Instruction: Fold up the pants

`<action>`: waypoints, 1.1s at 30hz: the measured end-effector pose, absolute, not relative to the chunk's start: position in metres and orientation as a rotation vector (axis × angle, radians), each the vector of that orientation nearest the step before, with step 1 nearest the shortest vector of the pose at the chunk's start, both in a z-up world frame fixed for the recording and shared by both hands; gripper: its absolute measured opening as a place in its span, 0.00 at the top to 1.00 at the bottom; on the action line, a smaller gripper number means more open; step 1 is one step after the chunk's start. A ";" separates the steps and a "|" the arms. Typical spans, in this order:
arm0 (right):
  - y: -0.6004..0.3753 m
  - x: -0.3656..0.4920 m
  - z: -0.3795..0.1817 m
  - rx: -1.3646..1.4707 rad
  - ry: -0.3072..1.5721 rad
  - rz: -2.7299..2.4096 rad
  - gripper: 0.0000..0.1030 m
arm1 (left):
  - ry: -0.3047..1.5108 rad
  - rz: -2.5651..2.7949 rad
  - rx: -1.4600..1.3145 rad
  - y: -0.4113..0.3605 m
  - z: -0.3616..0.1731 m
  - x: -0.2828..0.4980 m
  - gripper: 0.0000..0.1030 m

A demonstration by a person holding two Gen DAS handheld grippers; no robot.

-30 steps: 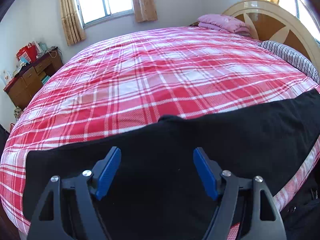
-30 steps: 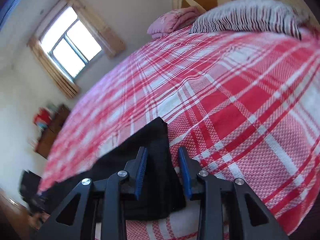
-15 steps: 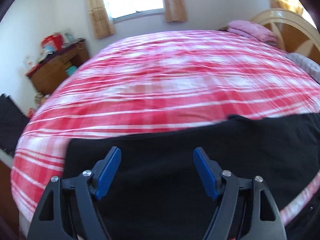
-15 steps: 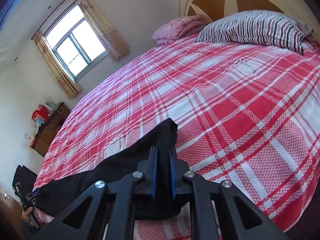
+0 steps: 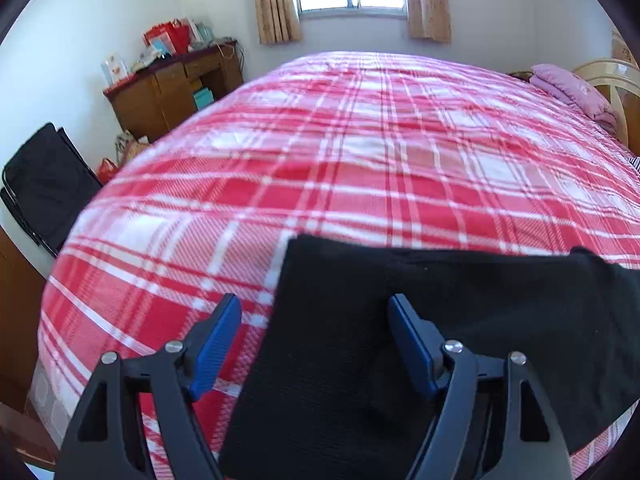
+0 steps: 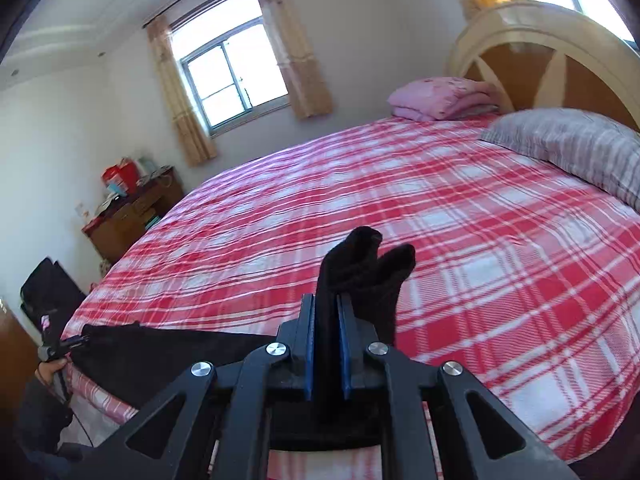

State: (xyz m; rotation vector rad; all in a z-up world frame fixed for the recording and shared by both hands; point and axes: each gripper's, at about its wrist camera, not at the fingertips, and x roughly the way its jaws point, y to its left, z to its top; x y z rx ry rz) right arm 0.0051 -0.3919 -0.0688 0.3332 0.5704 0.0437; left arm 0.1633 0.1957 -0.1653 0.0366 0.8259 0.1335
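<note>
Black pants [image 5: 460, 320] lie flat along the near edge of the red plaid bed [image 5: 360, 160]. My left gripper [image 5: 315, 304] hovers open over their left end: one blue finger is above the bedspread, the other above the cloth, and nothing is gripped. In the right wrist view my right gripper [image 6: 326, 300] is shut on the other end of the pants [image 6: 360, 264]. That end is raised off the bed, and two bunched tips of cloth stick up past the pads. The rest of the garment [image 6: 160, 344] stretches left toward a person's hand [image 6: 46, 372].
A striped pillow [image 6: 568, 144] and a folded pink blanket [image 6: 440, 98] lie by the curved headboard [image 6: 540, 52]. A cluttered wooden desk [image 5: 172, 84] stands under the window, and a black folding chair [image 5: 44, 176] stands by the bed's left corner.
My right gripper closed on the end of the pants and lifted it off the bed. My left gripper slid left along the pants to their left end and stayed open.
</note>
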 end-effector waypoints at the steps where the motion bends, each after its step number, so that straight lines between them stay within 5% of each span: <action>1: -0.384 0.006 -0.067 0.324 0.572 0.059 0.90 | 0.826 0.129 0.031 0.195 -0.168 0.164 0.24; 33: -0.141 0.105 -0.127 0.043 0.799 0.493 0.90 | 0.675 -0.082 0.035 0.120 -0.113 0.131 0.23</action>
